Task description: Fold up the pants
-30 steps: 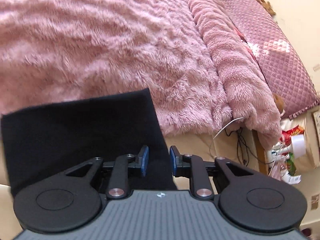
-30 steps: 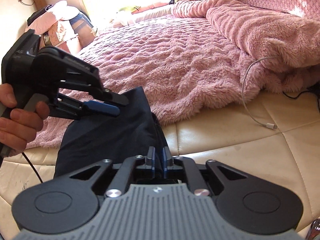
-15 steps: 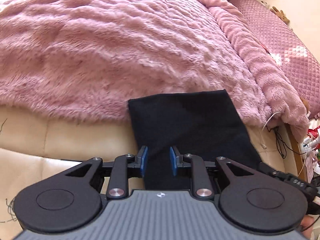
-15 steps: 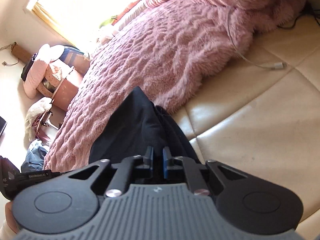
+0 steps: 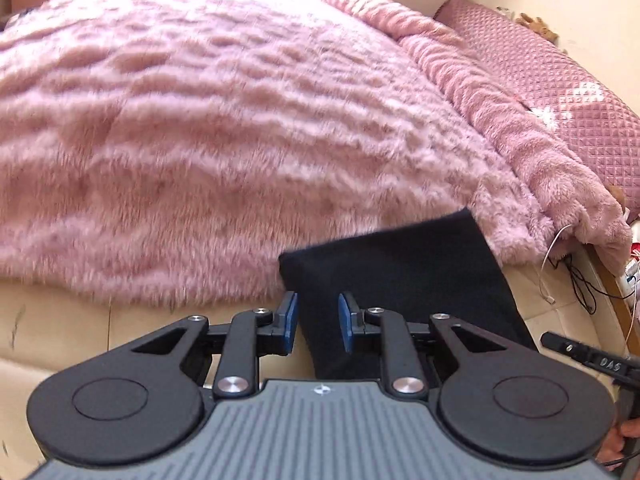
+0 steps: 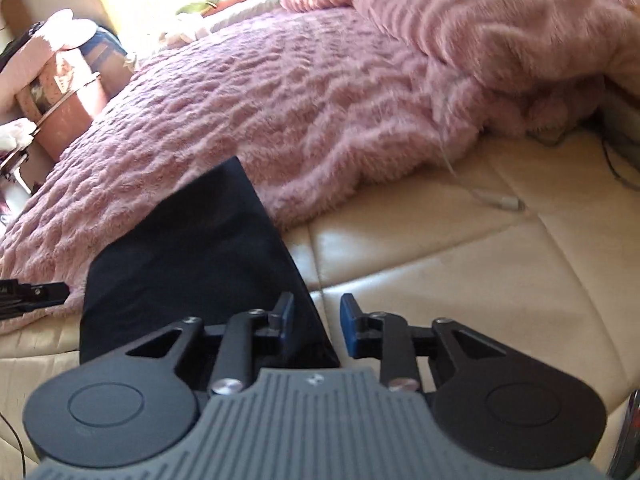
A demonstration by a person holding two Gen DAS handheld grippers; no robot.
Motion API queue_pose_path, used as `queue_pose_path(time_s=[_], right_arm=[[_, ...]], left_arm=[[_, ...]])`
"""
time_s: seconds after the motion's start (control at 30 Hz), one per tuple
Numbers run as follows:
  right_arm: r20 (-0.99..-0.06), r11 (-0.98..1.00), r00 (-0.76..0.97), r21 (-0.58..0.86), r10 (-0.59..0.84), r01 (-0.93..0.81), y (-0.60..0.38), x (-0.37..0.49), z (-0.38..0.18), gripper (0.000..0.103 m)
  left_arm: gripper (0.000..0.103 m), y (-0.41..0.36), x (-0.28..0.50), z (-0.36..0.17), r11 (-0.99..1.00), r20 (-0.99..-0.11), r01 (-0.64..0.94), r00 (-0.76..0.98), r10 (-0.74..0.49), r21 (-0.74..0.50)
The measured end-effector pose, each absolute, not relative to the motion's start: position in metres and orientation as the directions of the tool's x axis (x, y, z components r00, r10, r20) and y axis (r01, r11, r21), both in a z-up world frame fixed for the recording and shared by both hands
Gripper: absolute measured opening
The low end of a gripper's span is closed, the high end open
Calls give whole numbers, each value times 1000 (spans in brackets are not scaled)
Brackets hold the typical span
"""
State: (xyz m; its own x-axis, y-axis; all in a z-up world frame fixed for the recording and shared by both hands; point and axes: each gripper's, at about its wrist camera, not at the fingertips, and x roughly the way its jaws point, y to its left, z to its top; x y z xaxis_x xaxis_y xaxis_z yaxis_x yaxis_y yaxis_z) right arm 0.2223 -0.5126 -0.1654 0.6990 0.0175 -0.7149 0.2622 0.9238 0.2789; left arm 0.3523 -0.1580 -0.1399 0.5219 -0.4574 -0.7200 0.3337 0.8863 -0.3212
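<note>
Dark folded pants [image 5: 404, 280] lie flat, their far end on the pink fluffy blanket [image 5: 224, 128] and their near end on the cream mattress [image 6: 460, 280]. My left gripper [image 5: 317, 322] hovers open at the pants' near left edge; the edge runs between the blue pads without being pressed. My right gripper [image 6: 316, 322] stands at the pants [image 6: 192, 256] near right corner. Its jaws are opening, with the cloth's edge beside the left pad and bare mattress across the rest of the gap. Each view shows a bit of the other gripper at its side edge.
A thick bunched fold of blanket [image 6: 500, 32] rises at the right. A quilted pink headboard [image 5: 560, 92] stands behind it. A white charging cable [image 6: 496, 200] lies on the mattress, and dark cables [image 5: 580, 284] hang at the bed's side. Clutter [image 6: 56, 80] sits by the bright window.
The right gripper, shut on the pants' corner before, has opened and let the cloth go. The left gripper swung from the pants' right side to their left edge, then stayed there.
</note>
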Motion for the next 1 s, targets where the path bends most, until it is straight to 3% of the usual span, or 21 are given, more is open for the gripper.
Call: queue_pose_path(time_s=[0.17,0.33,0.53,0.7,0.8,1.0], right_arm=[[-643,973,762,217,80,82,-487,275,-155,7],[-619,973,777,228,116,36,-480,333,-170,3],[-675,972,731,222,96,77,-486,378,-209,0],[-685,970,727,208,51,128,-494,381,-216,0],[-672,982,739,110,-41,154,-489,369,-197,0],[-639,992,769,101,8,74,-475,297,-161,0]], left_arm=[[19,-178,366,-145,887,-696,362,559,-452,-286],[16,-178,385,-172,879,-697,334,538,-474,-340],[8,-181,406,-198,890,-722,298,523,-454,-344],[4,-181,412,-202,907,-740,285,526,-419,-312],[4,-169,402,-185,905,-711,283,560,-425,-318],[4,-165,338,-153,880,-672,377,575,-467,-289]])
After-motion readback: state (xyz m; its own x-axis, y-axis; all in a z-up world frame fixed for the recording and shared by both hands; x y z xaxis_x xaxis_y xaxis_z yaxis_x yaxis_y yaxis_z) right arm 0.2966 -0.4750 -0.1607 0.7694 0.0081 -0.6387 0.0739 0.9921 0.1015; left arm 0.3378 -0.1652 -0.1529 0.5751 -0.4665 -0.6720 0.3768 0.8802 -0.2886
